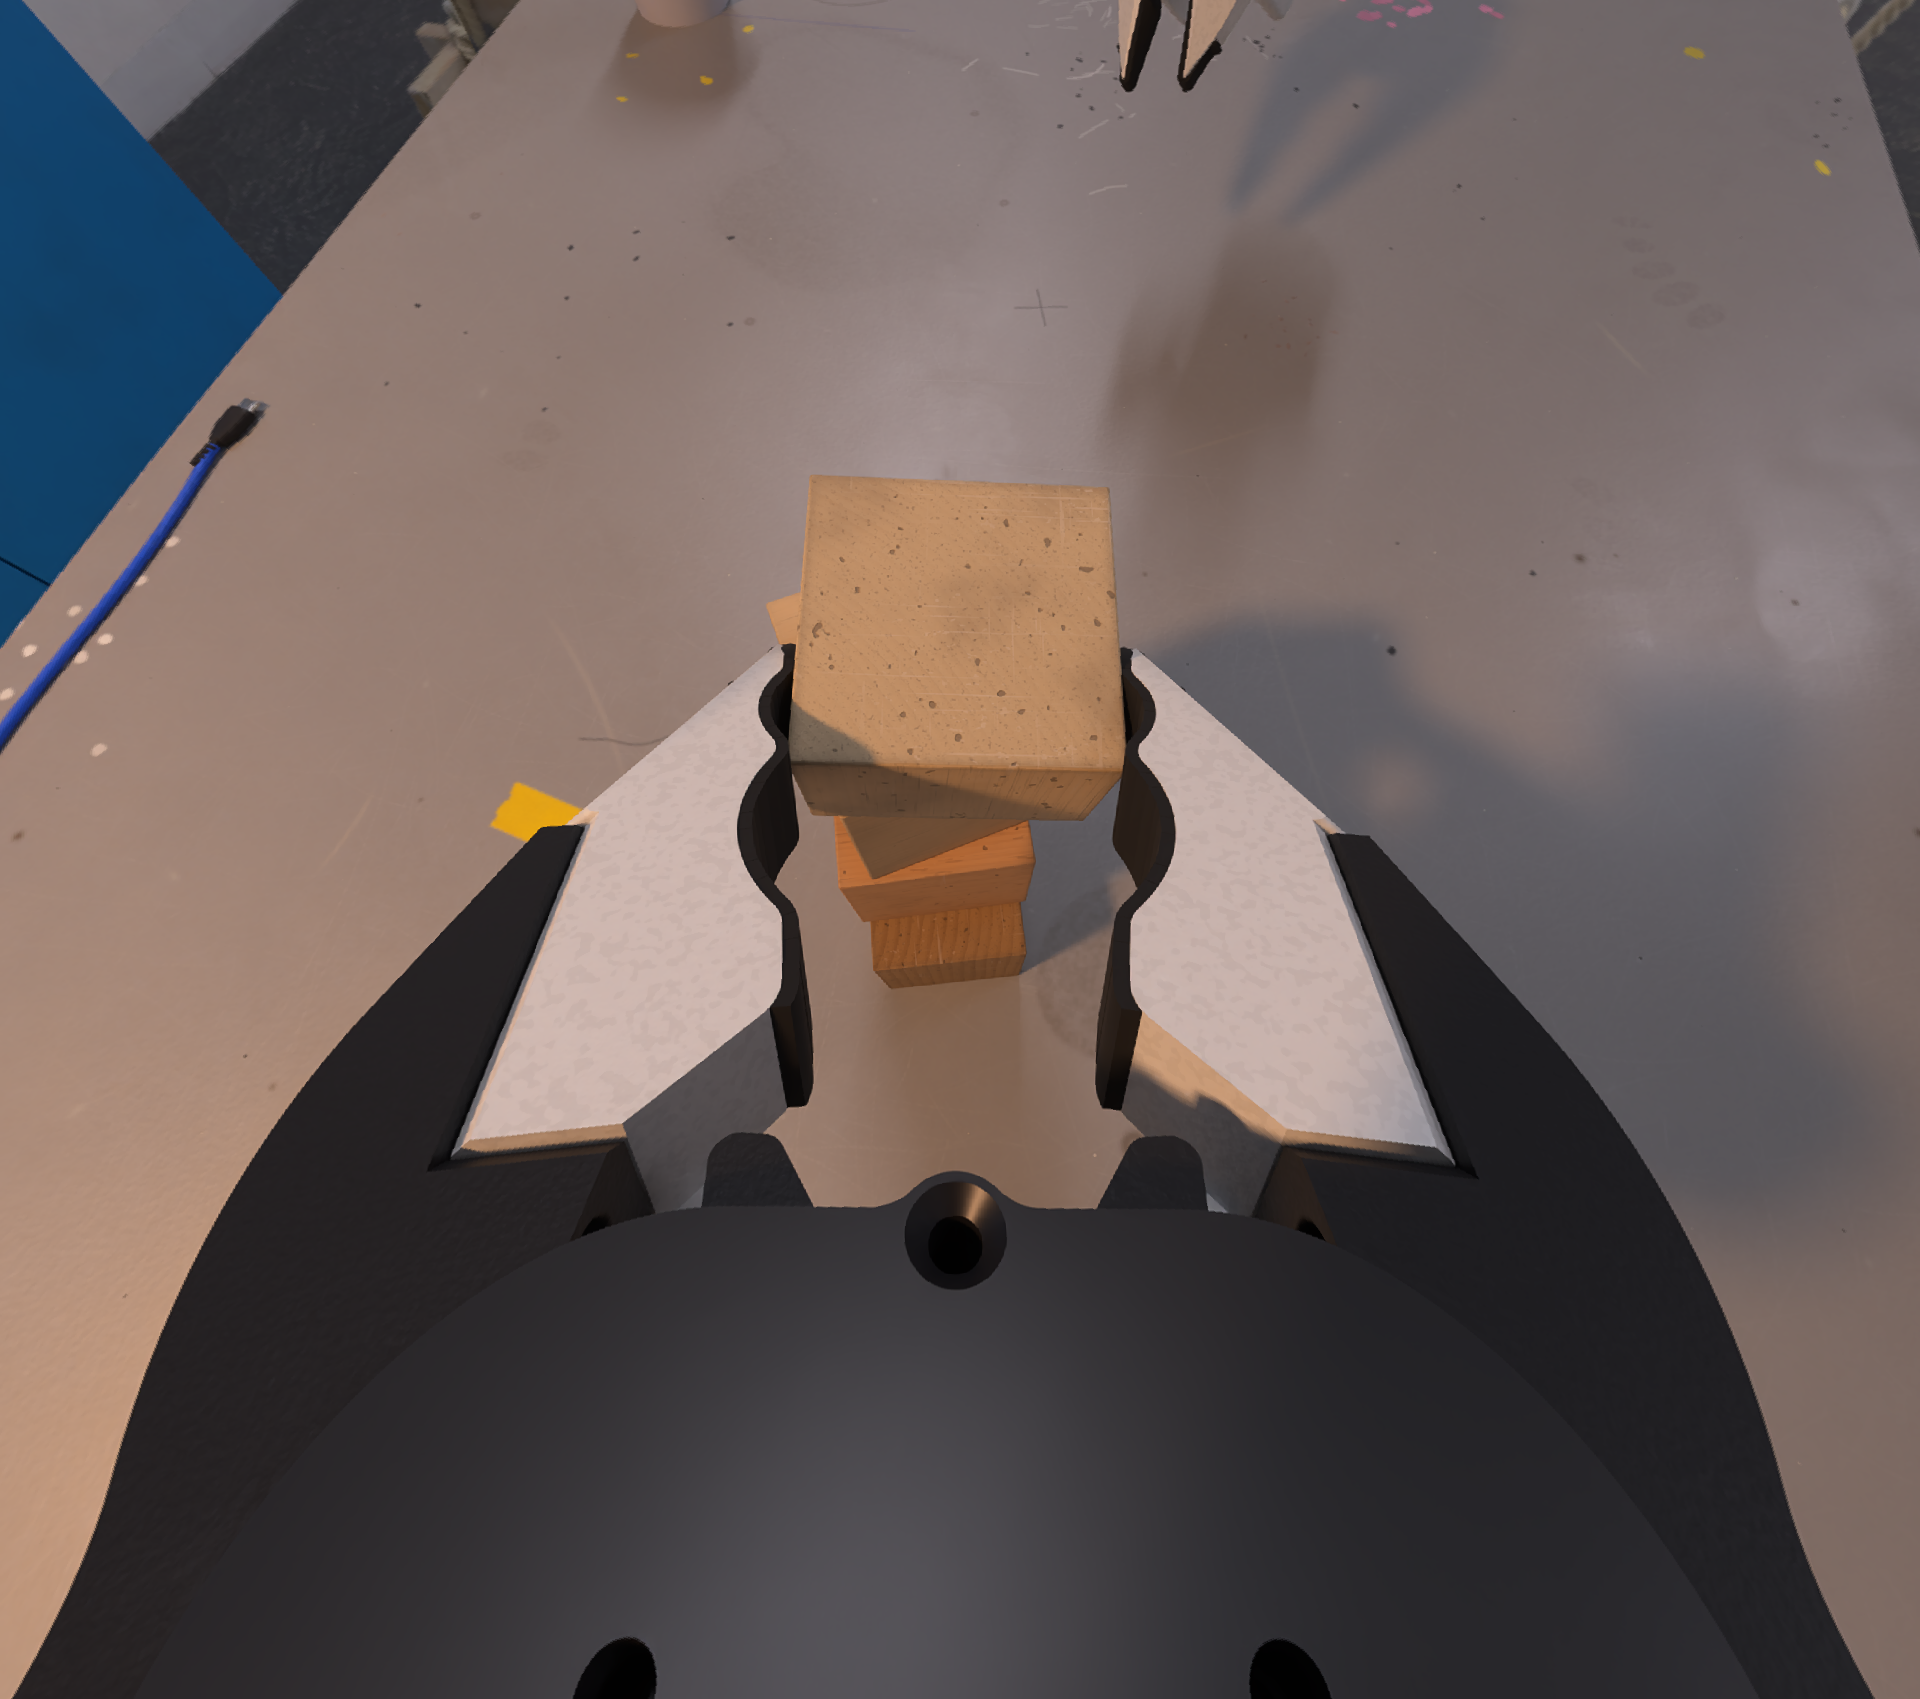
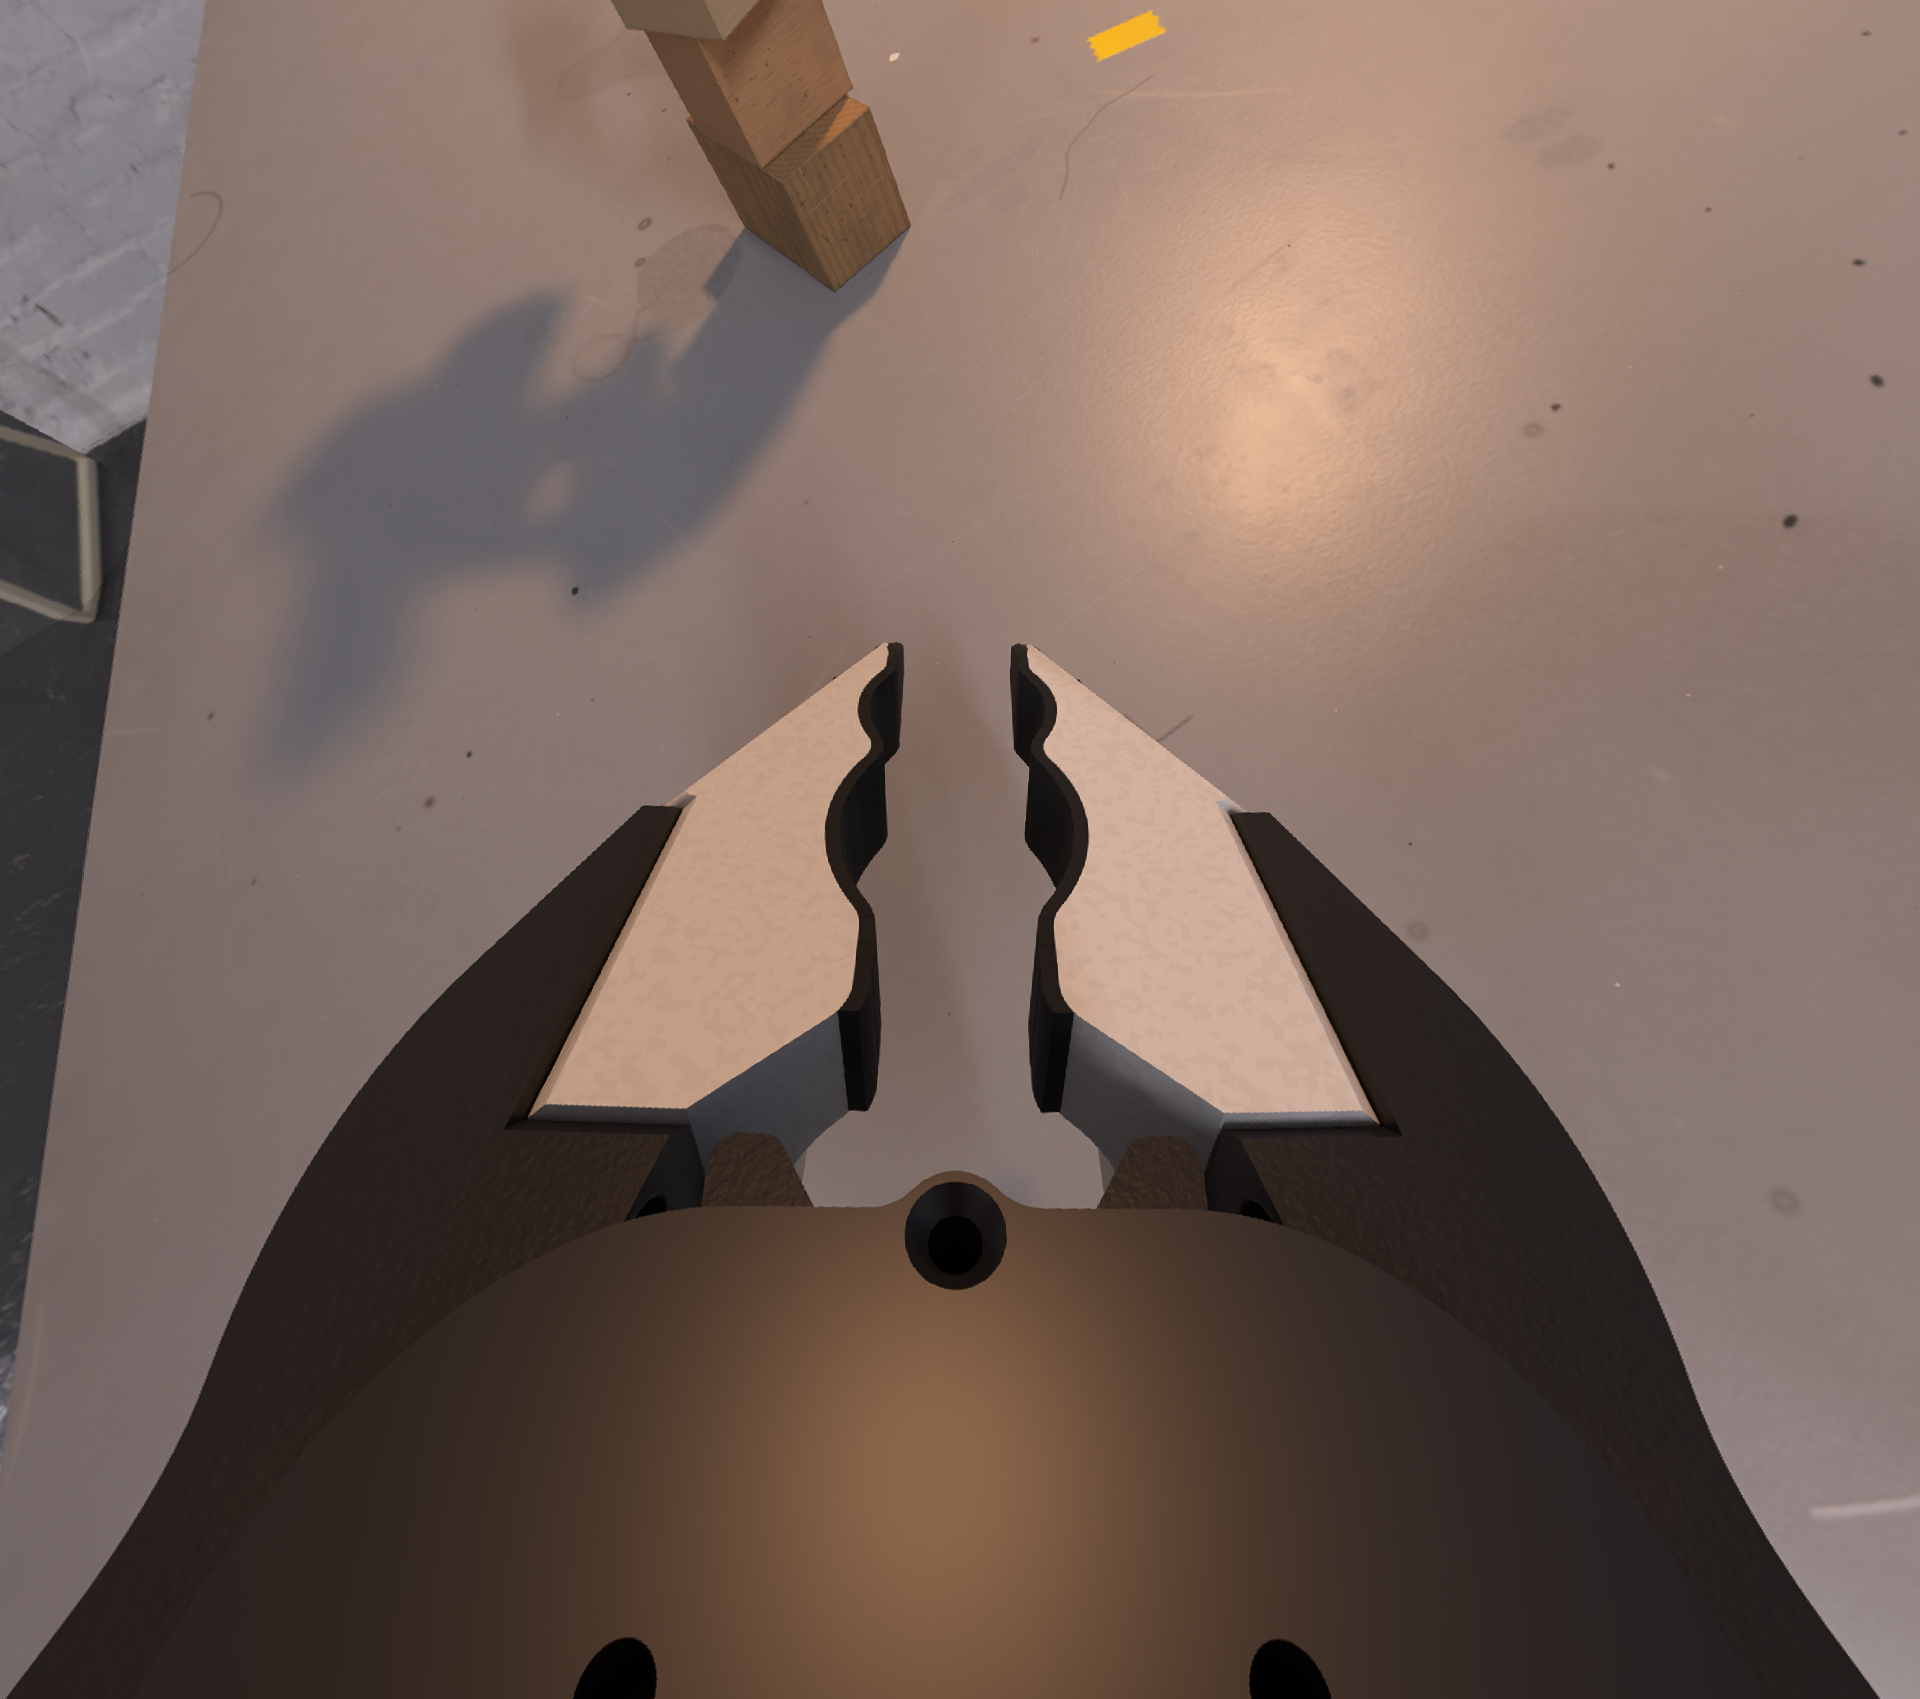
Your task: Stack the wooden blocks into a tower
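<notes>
Bare table point(image 2: 1351, 454) beside tower point(image 2: 769, 91)

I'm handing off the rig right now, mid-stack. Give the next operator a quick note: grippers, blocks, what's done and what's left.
Left gripper: closed on the top block, at the tower's top.
Right gripper: open, empty, hovering over bare table, away from the tower.
Blocks: three are stacked, middle block on bottom block; each is twisted relative to the next.
Done: tower assembled.
Left: release the top block and back off gently. No loose blocks are visible.
</notes>
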Tool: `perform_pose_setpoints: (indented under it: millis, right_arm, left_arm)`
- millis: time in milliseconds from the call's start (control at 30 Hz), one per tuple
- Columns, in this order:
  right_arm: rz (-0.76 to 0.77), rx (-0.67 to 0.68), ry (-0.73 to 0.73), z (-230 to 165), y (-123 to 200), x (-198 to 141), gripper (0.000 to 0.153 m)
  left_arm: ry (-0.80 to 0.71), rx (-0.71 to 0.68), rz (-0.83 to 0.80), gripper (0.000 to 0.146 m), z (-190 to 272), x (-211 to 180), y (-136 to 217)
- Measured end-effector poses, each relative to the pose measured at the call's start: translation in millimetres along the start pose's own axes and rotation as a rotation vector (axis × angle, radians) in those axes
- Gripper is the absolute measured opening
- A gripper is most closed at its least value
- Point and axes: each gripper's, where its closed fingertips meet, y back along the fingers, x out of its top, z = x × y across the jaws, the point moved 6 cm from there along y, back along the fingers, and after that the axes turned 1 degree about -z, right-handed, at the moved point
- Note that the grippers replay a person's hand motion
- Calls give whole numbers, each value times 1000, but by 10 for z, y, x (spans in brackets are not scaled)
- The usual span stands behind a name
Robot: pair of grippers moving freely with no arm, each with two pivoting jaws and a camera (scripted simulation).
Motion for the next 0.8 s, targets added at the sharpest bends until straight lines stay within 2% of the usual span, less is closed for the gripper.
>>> perform_pose_setpoints:
  millis: [800]
  right_arm:
    - [-14,24,-6,10,-35,-19,21]
  left_arm:
    - [36,-25,-33,60,-64,-58,-14]
